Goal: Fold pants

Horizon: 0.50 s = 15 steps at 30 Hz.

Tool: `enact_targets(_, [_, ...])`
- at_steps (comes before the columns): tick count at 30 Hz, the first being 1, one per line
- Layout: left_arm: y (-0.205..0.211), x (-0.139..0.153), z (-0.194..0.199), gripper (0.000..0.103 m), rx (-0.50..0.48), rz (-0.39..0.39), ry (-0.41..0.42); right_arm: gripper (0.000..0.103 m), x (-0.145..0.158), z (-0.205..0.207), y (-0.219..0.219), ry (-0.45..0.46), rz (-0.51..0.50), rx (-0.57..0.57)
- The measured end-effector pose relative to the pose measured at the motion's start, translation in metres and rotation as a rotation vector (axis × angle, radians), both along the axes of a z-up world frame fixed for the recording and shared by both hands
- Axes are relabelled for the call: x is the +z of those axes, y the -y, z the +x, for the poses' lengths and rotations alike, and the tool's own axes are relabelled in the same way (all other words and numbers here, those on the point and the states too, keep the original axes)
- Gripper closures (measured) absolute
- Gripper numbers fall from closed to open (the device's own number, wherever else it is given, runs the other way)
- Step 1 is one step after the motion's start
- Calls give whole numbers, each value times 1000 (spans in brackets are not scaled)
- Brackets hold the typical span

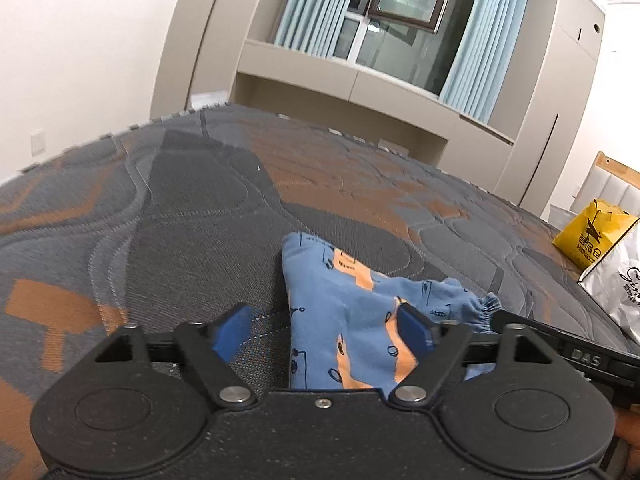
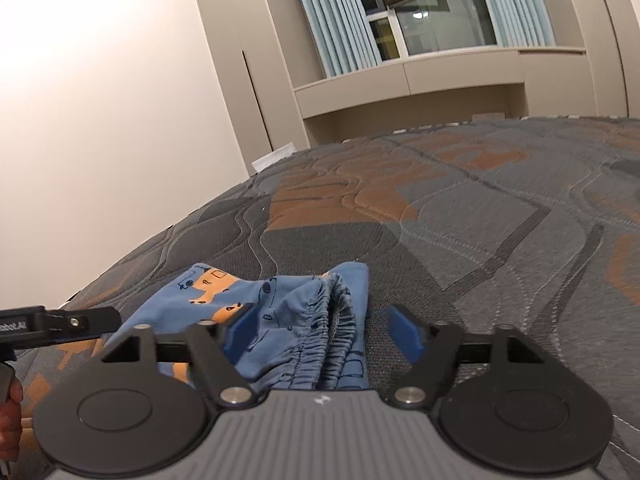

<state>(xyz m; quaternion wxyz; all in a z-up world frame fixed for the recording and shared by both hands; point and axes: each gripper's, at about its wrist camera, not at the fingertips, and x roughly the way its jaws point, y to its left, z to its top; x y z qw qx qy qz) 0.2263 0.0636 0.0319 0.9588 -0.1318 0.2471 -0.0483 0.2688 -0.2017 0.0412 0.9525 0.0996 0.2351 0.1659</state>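
Lying bunched on quilted mattress [image 1: 192, 208]: soft printed pants [image 1: 344, 320]

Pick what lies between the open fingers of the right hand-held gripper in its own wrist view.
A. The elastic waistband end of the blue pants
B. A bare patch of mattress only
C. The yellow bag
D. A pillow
A: in the right wrist view the gathered elastic waistband of the blue pants sits between the spread fingers of the right hand-held gripper, on the mattress.
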Motion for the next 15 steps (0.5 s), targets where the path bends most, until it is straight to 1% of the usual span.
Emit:
enact_targets(1, [1, 3, -7, 9, 7, 6, 11, 10, 3, -6, 1, 14, -3, -4])
enact_targets(3, [4, 8, -21, 1, 19, 20, 39, 6, 9, -22, 3, 50, -19, -15])
enact_targets(5, [7, 12, -37, 1, 27, 33, 62, 0, 16, -37, 5, 78, -35, -30])
enact_targets(8, [13, 16, -61, 1, 27, 43, 76, 0, 22, -66, 9, 108, -44, -58])
enact_targets(10, [17, 16, -80, 1, 36, 52, 92, 0, 24, -86, 10, 118, -44, -55])
enact_targets(15, [25, 10, -129, 1, 43, 80, 134, 0, 23, -141, 14, 146, -60, -85])
